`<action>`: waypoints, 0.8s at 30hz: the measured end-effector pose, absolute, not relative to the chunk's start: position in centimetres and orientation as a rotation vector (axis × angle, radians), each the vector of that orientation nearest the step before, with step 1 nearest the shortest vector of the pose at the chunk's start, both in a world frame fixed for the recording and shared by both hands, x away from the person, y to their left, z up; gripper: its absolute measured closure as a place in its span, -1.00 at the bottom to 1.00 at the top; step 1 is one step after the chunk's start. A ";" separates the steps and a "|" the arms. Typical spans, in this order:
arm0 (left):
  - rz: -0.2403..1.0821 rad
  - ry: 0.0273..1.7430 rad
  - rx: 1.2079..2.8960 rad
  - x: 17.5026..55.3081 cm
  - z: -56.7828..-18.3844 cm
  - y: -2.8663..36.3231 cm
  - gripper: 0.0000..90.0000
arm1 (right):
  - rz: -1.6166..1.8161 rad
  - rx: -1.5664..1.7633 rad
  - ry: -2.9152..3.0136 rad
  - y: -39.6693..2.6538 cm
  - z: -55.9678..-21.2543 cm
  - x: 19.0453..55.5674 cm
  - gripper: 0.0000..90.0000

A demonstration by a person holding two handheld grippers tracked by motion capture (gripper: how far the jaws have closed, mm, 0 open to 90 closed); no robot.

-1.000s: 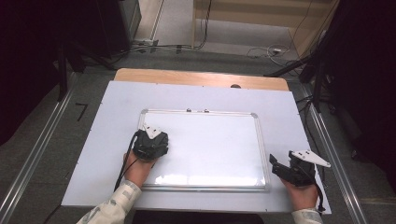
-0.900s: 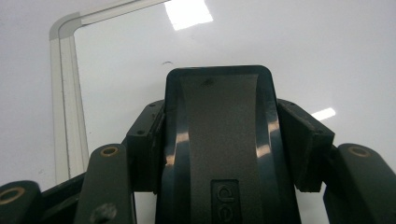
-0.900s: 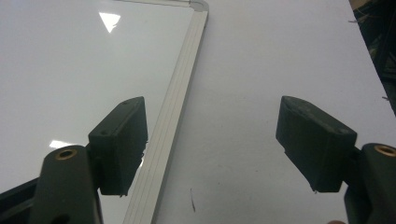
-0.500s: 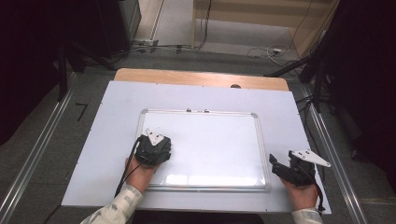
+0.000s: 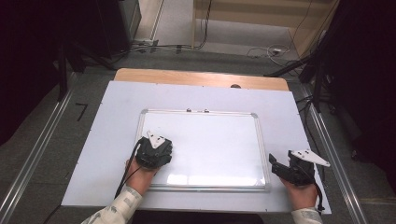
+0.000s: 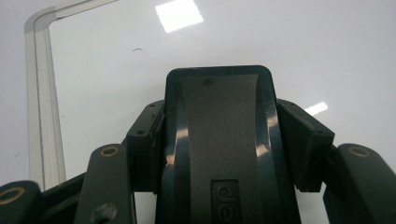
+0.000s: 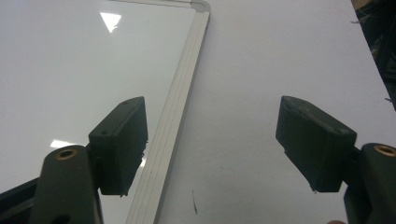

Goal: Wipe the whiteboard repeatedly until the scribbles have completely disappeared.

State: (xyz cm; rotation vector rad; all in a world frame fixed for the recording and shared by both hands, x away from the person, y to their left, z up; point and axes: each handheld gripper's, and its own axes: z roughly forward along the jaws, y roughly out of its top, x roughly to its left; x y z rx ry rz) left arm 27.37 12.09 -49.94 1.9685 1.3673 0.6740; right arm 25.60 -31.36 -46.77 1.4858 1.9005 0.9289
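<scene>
left gripper (image 5: 154,151): jaws clamped on a black whiteboard eraser (image 6: 219,140), pads pressing both its sides; eraser face down on the board.
eraser position: between the left jaws, over the board's near-left part, frame edge just off to the tool's left.
whiteboard (image 5: 219,140): lies flat on the white table cover (image 5: 107,116), surface under and ahead of the eraser.
right gripper (image 7: 212,149): jaws wide, nothing between them; parked beside the board's right frame, one jaw above the board, the other above the cover.
marks left: one tiny dark stroke (image 6: 137,49) ahead-left of the eraser; rest looks clean, glare spots aside.
progress: wiping looks nearly finished; judged remaining: pass over that stroke, then set eraser down.
</scene>
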 end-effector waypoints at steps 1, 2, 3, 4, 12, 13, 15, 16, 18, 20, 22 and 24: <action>0.672 1.367 1.969 27.4 -49.9 12.1 -0.10 | 0.927 1.482 1.903 -31.3 -46.8 25.6 -0.47; 0.672 1.367 1.968 27.4 -49.9 12.1 -0.10 | 0.929 1.479 1.905 -31.3 -46.8 25.7 -0.47; 0.671 1.365 1.968 27.5 -49.9 12.1 -0.10 | 0.929 1.479 1.905 -31.3 -46.8 25.7 -0.47; 0.672 1.365 1.963 27.6 -50.0 12.1 -0.10 | 0.925 1.478 1.906 -31.3 -46.8 25.7 -0.47; 0.687 1.396 1.947 29.2 -49.9 12.6 -0.10 | 0.927 1.477 1.909 -31.2 -46.8 25.6 -0.47; 0.690 1.403 1.943 29.6 -49.9 12.7 -0.10 | 0.927 1.479 1.909 -31.2 -46.8 25.6 -0.47; 0.698 1.418 1.934 30.1 -49.9 12.9 -0.10 | 0.929 1.477 1.909 -31.2 -46.8 25.6 -0.47; 0.702 1.422 1.929 30.2 -49.9 13.0 -0.10 | 0.929 1.476 1.909 -31.2 -46.8 25.6 -0.47; 0.704 1.431 1.925 30.7 -49.9 13.2 -0.10 | 0.927 1.476 1.910 -31.2 -46.8 25.6 -0.47; 0.711 1.440 1.920 31.1 -49.9 13.4 -0.10 | 0.929 1.478 1.907 -31.2 -46.8 25.6 -0.47; 0.709 1.444 1.915 31.5 -49.9 13.7 -0.10 | 0.930 1.478 1.906 -31.3 -46.8 25.5 -0.47; 0.710 1.454 1.912 32.0 -49.9 14.0 -0.10 | 0.930 1.477 1.907 -31.3 -46.8 25.5 -0.47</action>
